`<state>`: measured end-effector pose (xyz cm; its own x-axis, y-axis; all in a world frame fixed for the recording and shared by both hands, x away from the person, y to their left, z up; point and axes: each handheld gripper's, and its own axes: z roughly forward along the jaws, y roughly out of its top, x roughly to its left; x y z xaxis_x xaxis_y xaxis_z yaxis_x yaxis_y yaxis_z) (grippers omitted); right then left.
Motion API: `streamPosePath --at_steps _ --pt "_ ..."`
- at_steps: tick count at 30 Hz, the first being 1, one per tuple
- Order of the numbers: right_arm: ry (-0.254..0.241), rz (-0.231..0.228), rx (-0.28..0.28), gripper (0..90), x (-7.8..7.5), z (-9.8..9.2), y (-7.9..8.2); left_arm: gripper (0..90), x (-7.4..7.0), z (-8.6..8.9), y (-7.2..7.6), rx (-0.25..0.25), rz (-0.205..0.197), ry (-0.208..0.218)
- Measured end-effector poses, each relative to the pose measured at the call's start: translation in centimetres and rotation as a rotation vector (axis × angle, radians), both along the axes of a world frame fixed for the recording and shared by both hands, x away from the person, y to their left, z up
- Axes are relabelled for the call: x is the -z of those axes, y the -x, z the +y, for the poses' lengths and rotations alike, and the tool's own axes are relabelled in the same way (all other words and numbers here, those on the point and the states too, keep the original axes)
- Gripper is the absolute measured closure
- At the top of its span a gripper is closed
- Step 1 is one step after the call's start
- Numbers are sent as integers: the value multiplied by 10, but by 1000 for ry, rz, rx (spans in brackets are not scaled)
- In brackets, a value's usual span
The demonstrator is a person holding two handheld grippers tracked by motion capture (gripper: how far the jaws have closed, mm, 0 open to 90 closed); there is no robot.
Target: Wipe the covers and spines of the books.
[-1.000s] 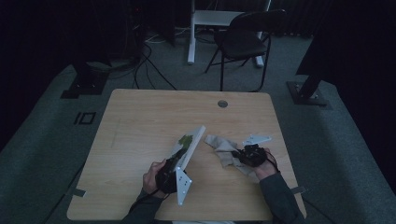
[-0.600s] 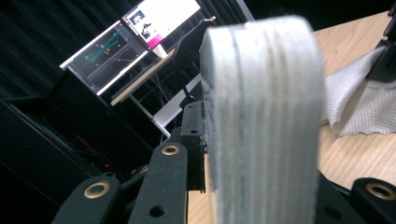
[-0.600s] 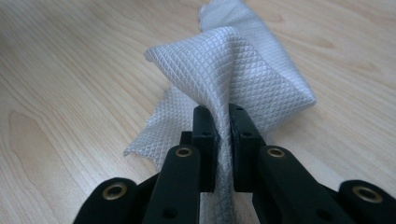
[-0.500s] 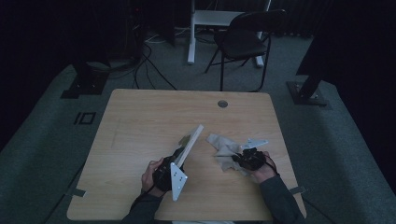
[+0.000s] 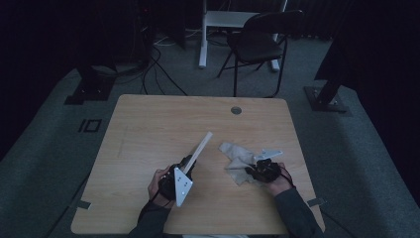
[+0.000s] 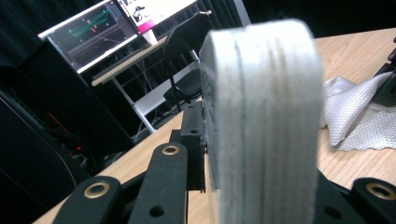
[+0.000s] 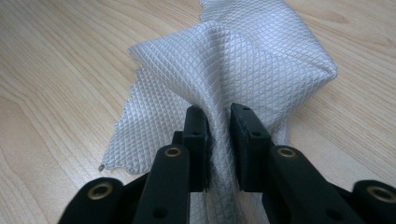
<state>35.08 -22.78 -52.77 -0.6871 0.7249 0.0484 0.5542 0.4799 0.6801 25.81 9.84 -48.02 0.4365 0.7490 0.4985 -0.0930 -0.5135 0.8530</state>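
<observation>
My left gripper point(image 5: 188, 166) is shut on the lower end of a thick white layered board point(image 5: 200, 148), which slants up and away over the wooden table point(image 5: 148, 124). Seen from the left gripper view, the board point(image 6: 266, 116) stands edge-on between the jaws, its top rounded. A white mesh cloth point(image 5: 235, 153) lies crumpled right of the board. My right gripper point(image 7: 218, 126) pinches a gathered fold of this cloth point(image 7: 224, 60); its jaws have just been opening slightly, and the fold still fills the narrow gap between the pads.
A round cable hole point(image 5: 236, 110) sits near the table's far edge. Behind the table stand a black chair point(image 5: 262, 39) and a white desk leg point(image 5: 203, 34). Dark stand bases point(image 5: 327, 96) rest on the floor at both sides. A lit monitor point(image 6: 93, 28) glows in the background.
The board in my left gripper has turned from showing its broad face to standing edge-on as a thin strip. The right hand and cloth have stayed almost in place.
</observation>
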Motion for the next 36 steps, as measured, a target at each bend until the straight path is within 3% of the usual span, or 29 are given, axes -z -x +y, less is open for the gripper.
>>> streamPosePath --at_steps 17,23,36 --pt "-3 12 5 618 6 3 -1 769 6 12 -13 -12 85 116" --pt "-9 15 0 592 6 3 0 769 9 16 -18 -12 121 154" --pt "-13 19 -3 565 7 3 0 770 14 21 -24 -30 158 235"
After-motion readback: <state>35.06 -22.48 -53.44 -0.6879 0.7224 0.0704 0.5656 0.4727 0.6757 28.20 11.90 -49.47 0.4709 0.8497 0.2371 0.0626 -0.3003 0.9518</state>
